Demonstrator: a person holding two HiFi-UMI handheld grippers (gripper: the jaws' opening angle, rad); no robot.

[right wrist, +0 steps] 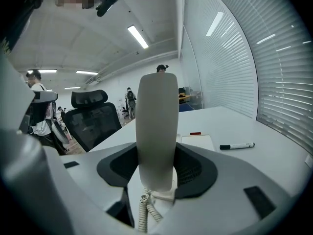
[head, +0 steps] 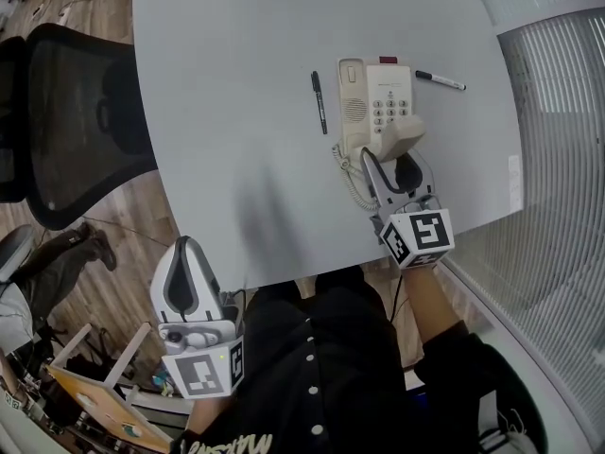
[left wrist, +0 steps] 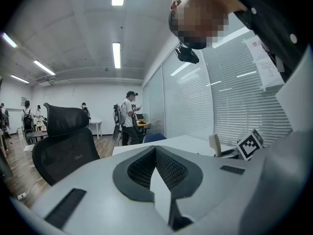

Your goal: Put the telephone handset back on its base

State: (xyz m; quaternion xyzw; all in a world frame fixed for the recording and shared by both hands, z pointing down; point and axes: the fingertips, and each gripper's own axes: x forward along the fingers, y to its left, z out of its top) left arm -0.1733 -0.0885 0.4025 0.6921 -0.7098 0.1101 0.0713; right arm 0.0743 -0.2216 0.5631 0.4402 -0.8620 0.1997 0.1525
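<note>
- Right tongs (head: 390, 166) pinch the handset (head: 404, 136) near its cord end. The rest sticks out past the jaws.
- The handset is off the hook, hanging over the near right corner of the base (head: 388, 97), angled across the keypad. The cradle strip runs along the base's left side.
- Left tongs (head: 186, 253) are pressed together on nothing, off the bench (head: 236, 83) edge and well away from the phone.
- Risk: the handset seats crooked or misses the hook, because it's skewed to the cradle and held at one end, so it can pivot.
- Risk: the coiled cord (head: 354, 183) bunches beside the base and could get trapped underneath.
- Risk: nothing braces the base, so a push could slide it towards the black pen (head: 319, 102).
</note>
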